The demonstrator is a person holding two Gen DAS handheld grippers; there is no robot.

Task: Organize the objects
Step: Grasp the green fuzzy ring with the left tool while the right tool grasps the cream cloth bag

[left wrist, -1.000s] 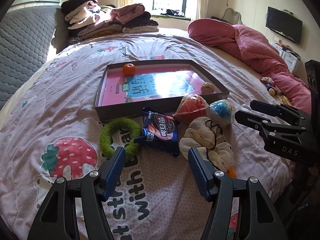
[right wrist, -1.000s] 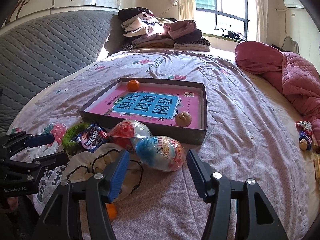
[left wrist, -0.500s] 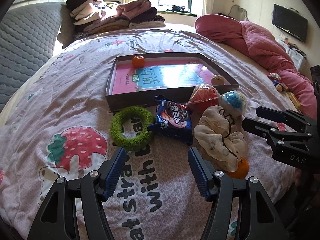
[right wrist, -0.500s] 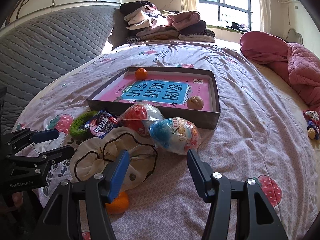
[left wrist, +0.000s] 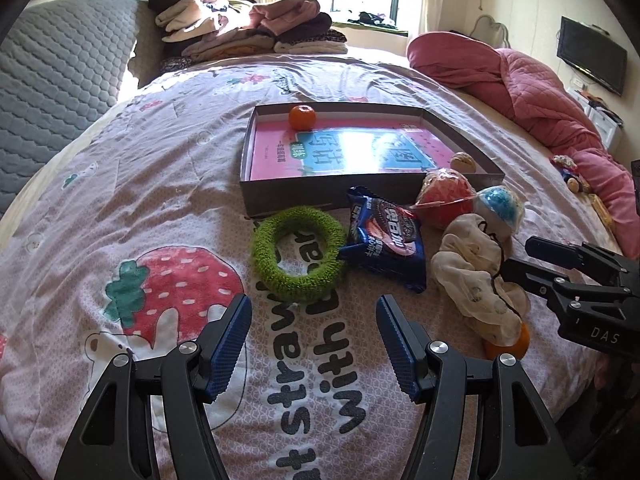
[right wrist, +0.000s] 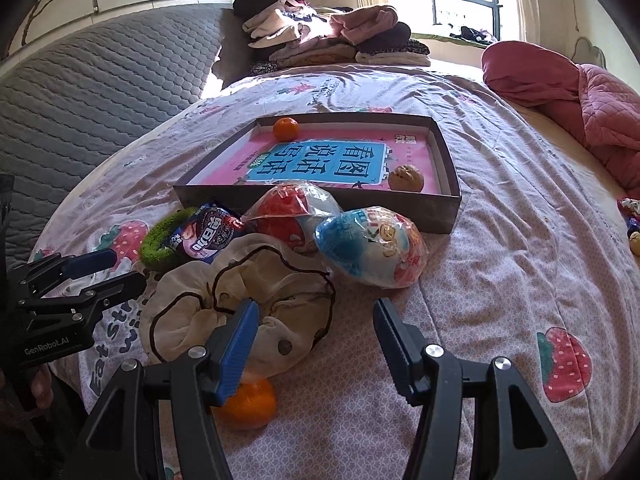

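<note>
A shallow grey box (left wrist: pixel 360 194) (right wrist: pixel 446 148) with a pink and blue bottom lies on the bed, holding an orange (left wrist: pixel 302 117) (right wrist: pixel 285 128) and a walnut (left wrist: pixel 463 162) (right wrist: pixel 406 178). In front of it lie a green fuzzy ring (left wrist: pixel 298 254) (right wrist: pixel 158 242), a blue cookie packet (left wrist: pixel 386 238) (right wrist: pixel 208 234), a red wrapped ball (left wrist: pixel 444 198) (right wrist: pixel 286 216), a blue wrapped ball (left wrist: pixel 500 206) (right wrist: pixel 368 246), a cream cloth (left wrist: pixel 476 280) (right wrist: pixel 240 304) and a second orange (left wrist: pixel 508 342) (right wrist: pixel 248 402). My left gripper (left wrist: pixel 314 344) (right wrist: pixel 94 270) is open, short of the ring. My right gripper (right wrist: pixel 316 344) (left wrist: pixel 524 260) is open over the cloth's edge.
Folded clothes (left wrist: pixel 240 32) (right wrist: pixel 332 36) are piled at the head of the bed by a grey quilted headboard (right wrist: pixel 80 112). A pink quilt (left wrist: pixel 520 88) (right wrist: pixel 580 96) lies bunched at the right. Small toys (left wrist: pixel 570 172) sit by the right bed edge.
Both grippers have pulled back toward me and lifted a little; the objects look smaller and further off, and the second orange under the cloth has come into view. No object has moved.
</note>
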